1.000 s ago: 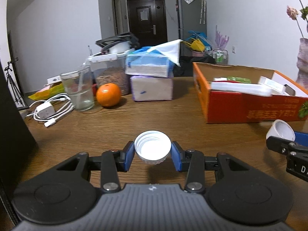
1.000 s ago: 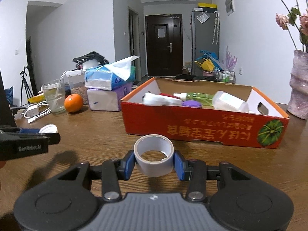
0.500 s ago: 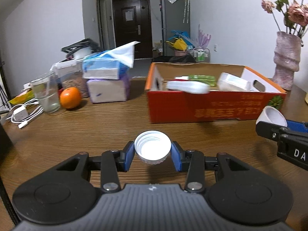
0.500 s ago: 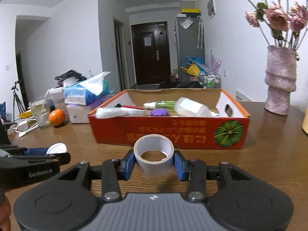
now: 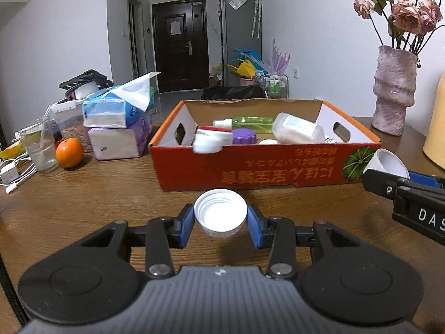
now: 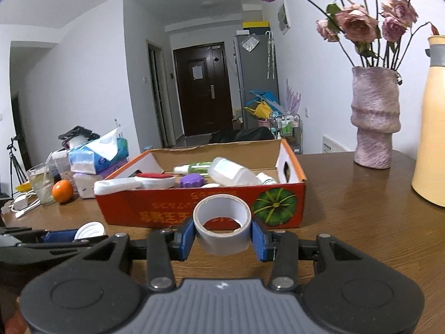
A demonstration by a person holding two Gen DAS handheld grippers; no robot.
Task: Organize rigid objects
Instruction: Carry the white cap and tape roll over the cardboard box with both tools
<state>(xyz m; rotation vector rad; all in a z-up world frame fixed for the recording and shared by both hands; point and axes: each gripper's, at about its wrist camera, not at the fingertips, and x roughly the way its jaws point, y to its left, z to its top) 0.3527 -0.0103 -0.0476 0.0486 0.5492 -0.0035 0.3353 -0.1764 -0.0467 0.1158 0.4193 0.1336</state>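
Closer now looms one orange box (image 5: 250, 172) on the wooden worktop (image 5: 97, 194), left hand-held gripper (image 5: 220, 220) pinching one white cap (image 5: 220, 213), right hand-held gripper (image 6: 222, 235) pinching one tape roll (image 6: 222, 222).

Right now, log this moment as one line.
left gripper: shut on white cap | right gripper: shut on tape roll | cardboard box: ahead, neither item inside

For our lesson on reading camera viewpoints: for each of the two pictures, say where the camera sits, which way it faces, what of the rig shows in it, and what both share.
Left wrist: sits on the left gripper, looking along its fingers at the red cardboard box; its pads clamp a white plastic bottle cap; the right gripper's tip enters at right.
Right wrist: sits on the right gripper, facing the same box from its right; its pads clamp a grey tape roll; the left gripper shows lower left.
Shared: box, orange fruit, pink vase, dark door.
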